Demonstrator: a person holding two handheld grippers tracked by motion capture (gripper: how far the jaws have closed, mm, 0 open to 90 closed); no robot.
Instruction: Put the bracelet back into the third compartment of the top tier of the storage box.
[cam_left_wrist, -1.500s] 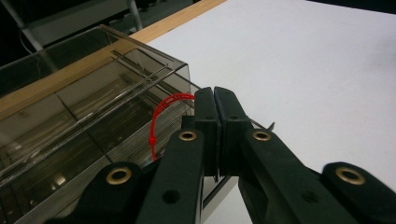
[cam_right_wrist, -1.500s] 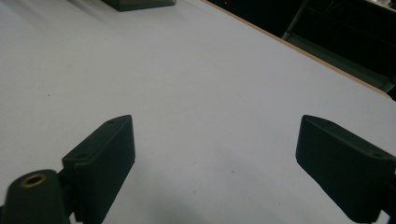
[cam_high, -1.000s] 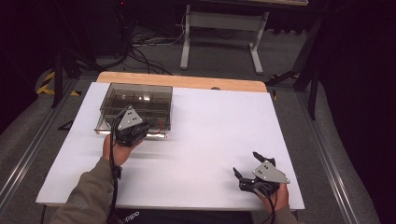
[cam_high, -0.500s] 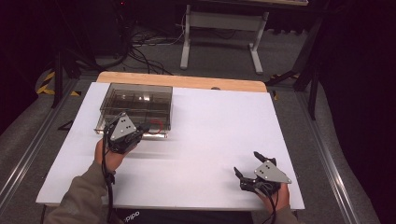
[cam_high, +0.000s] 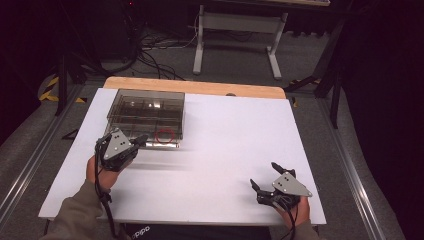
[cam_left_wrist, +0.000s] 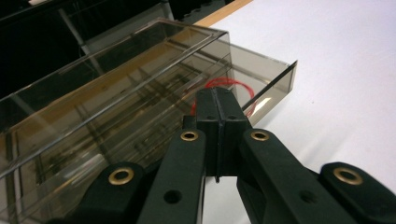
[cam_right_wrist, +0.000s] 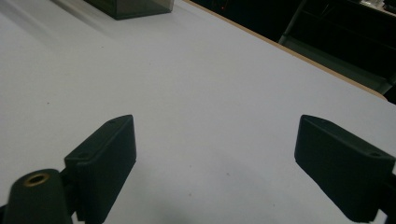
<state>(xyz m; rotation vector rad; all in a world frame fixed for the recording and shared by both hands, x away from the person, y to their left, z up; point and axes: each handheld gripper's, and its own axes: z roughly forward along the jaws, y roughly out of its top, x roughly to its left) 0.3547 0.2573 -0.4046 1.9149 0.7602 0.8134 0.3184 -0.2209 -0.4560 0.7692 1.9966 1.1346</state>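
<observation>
Smoky compartment box (cam_high: 146, 116), left tool (cam_high: 141, 139) pulled back

Left gripper (cam_high: 141, 140) hovering just beside near left corner of smoky compartment box (cam_high: 146, 116), red ring (cam_high: 165, 135) lying inside it; right gripper (cam_high: 265, 176) resting well apart on white table (cam_high: 235, 130), jaws spread.
</observation>
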